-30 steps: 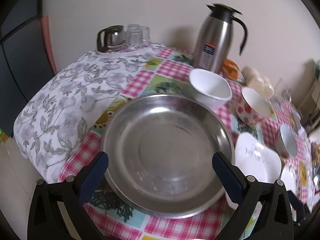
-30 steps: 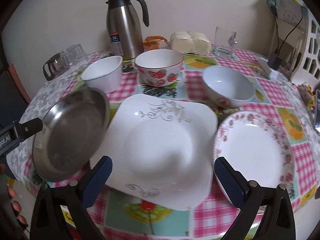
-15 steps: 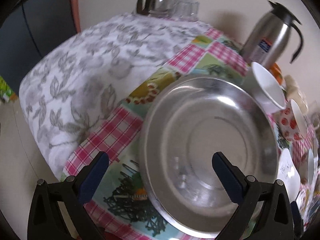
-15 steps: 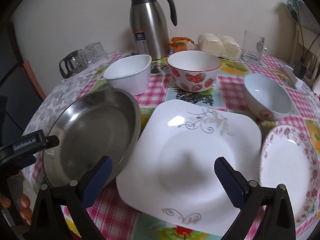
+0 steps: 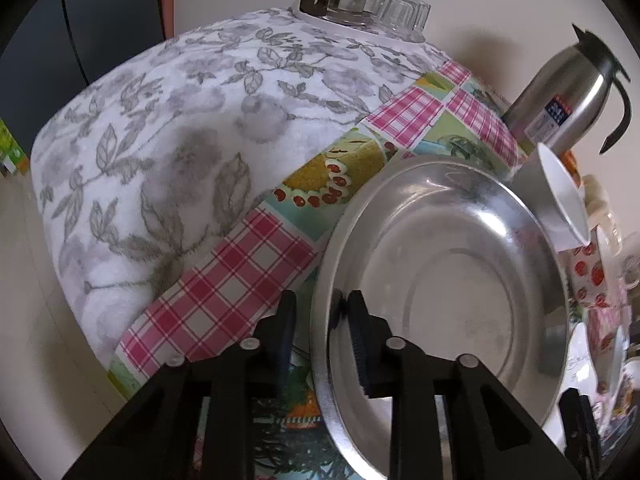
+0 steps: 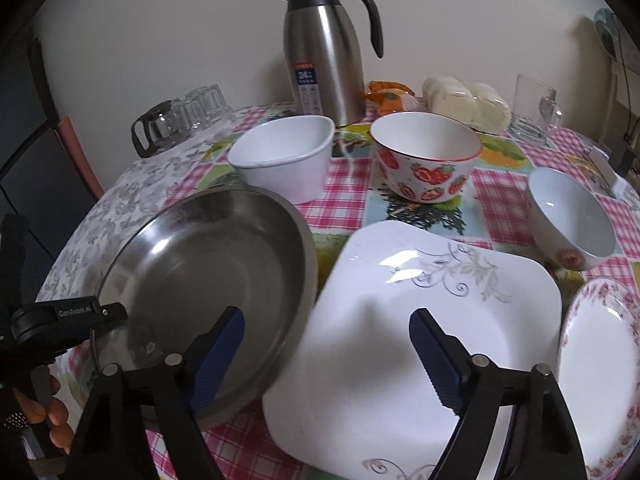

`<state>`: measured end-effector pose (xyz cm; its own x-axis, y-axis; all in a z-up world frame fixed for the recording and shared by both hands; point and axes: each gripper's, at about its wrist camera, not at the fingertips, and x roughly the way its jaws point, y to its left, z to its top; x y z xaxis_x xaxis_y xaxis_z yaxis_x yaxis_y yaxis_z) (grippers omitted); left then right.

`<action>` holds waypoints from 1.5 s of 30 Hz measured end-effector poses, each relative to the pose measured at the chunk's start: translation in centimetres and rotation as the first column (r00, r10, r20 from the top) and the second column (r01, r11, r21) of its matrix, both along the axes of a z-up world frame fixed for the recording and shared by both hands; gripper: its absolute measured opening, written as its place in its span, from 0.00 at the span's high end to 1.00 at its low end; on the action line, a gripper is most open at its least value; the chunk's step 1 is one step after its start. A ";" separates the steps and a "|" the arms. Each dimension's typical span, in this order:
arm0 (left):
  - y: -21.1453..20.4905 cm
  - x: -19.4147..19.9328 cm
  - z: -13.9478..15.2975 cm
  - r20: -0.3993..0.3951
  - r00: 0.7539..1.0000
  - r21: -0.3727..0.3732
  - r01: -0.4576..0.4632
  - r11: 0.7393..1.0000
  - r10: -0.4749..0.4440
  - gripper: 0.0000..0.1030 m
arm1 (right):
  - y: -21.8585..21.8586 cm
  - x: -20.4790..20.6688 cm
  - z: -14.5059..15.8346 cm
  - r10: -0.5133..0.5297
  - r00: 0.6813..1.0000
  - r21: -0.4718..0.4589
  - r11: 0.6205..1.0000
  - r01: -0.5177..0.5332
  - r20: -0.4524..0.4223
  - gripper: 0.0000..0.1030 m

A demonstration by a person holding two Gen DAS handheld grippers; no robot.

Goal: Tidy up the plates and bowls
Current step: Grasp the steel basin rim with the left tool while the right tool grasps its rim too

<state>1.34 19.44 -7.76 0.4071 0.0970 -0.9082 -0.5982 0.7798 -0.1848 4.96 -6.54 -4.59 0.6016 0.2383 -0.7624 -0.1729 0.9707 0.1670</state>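
left gripper [image 5: 320, 320] closing on the near rim of the stainless steel plate [image 5: 440, 292] — one jaw outside the rim, one inside, pads about at the metal. the plate stands tilted, near edge raised off the checked tablecloth [image 5: 224, 292], presumably so it can be carried for stacking. right gripper [image 6: 324, 344] closing but wide, nothing between its jaws — it hovers over the left edge of the white square plate [image 6: 420, 320], judged next for pickup. the steel plate's far edge lies just beside that plate. beyond: white square bowl [image 6: 286, 156], strawberry bowl [image 6: 426, 160], small white bowl [image 6: 568, 220], floral plate [image 6: 600, 360] at right, steel thermos jug [image 6: 324, 48] at the back.
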 end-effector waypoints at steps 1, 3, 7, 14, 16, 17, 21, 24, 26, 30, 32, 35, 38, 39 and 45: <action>0.0 0.0 0.0 -0.006 1.000 0.000 0.001 1.000 -0.001 0.78 | 0.2 0.0 0.0 0.005 1.000 0.003 1.000 -0.005 0.001 0.16; 0.0 -0.3 0.1 -0.017 1.000 0.005 0.001 1.000 -0.001 0.80 | 0.6 0.1 -0.1 0.010 1.000 0.004 1.000 -0.010 0.004 0.17; 0.7 -0.8 0.1 -0.036 0.999 0.012 -0.035 0.999 0.035 0.80 | 1.4 0.1 0.1 0.038 0.999 0.017 0.999 -0.038 0.013 0.17; 2.7 -2.3 0.1 -0.049 0.992 0.009 -0.118 0.993 0.118 0.80 | 3.6 -0.3 0.5 0.097 0.995 0.041 0.994 -0.098 0.030 0.21; 2.9 -2.4 0.0 -0.050 0.991 0.004 -0.123 0.992 0.123 0.79 | 4.3 -0.4 0.3 0.109 0.994 0.040 0.993 -0.110 0.024 0.24; 3.0 -2.4 0.0 -0.052 0.991 0.004 -0.123 0.992 0.123 0.78 | 4.6 -0.5 0.2 0.114 0.993 0.041 0.993 -0.114 0.023 0.29; 3.1 -2.4 0.0 -0.050 0.991 0.003 -0.125 0.992 0.125 0.77 | 5.6 -0.4 -0.5 0.132 0.991 0.035 0.991 -0.132 -0.007 0.48; 3.3 -2.4 0.0 -0.048 0.990 0.004 -0.129 0.992 0.129 0.77 | 6.0 -0.2 -1.2 0.131 0.991 0.025 0.991 -0.131 -0.032 0.58; 3.4 -2.5 0.0 -0.048 0.989 0.008 -0.136 0.991 0.136 0.77 | 6.2 -0.1 -1.7 0.130 0.990 0.025 0.991 -0.129 -0.050 0.64; 3.7 -2.9 0.0 -0.044 0.988 0.010 -0.146 0.989 0.146 0.76 | 6.6 -0.2 -2.3 0.144 0.987 0.023 0.989 -0.143 -0.065 0.74; 3.7 -3.0 0.0 -0.046 0.989 0.019 -0.142 0.990 0.143 0.75 | 6.8 -0.3 -2.5 0.158 0.985 0.019 0.987 -0.157 -0.069 0.75; 3.6 -2.9 0.0 -0.047 0.989 0.024 -0.142 0.990 0.143 0.75 | 7.0 -0.5 -2.6 0.169 0.983 0.023 0.985 -0.168 -0.068 0.79; 3.5 -2.9 0.2 -0.030 0.988 0.023 -0.150 0.988 0.150 0.77 | 7.0 -0.6 -2.5 0.174 0.983 0.019 0.985 -0.173 -0.064 0.78; 3.3 -2.9 0.5 -0.020 0.989 0.032 -0.149 0.988 0.149 0.77 | 7.0 -0.6 -2.4 0.177 0.982 0.019 0.984 -0.176 -0.060 0.78; 2.7 -2.7 1.0 0.001 0.993 0.059 -0.121 0.991 0.122 0.77 | 7.0 -1.0 -1.2 0.179 0.983 0.004 0.984 -0.179 -0.033 0.78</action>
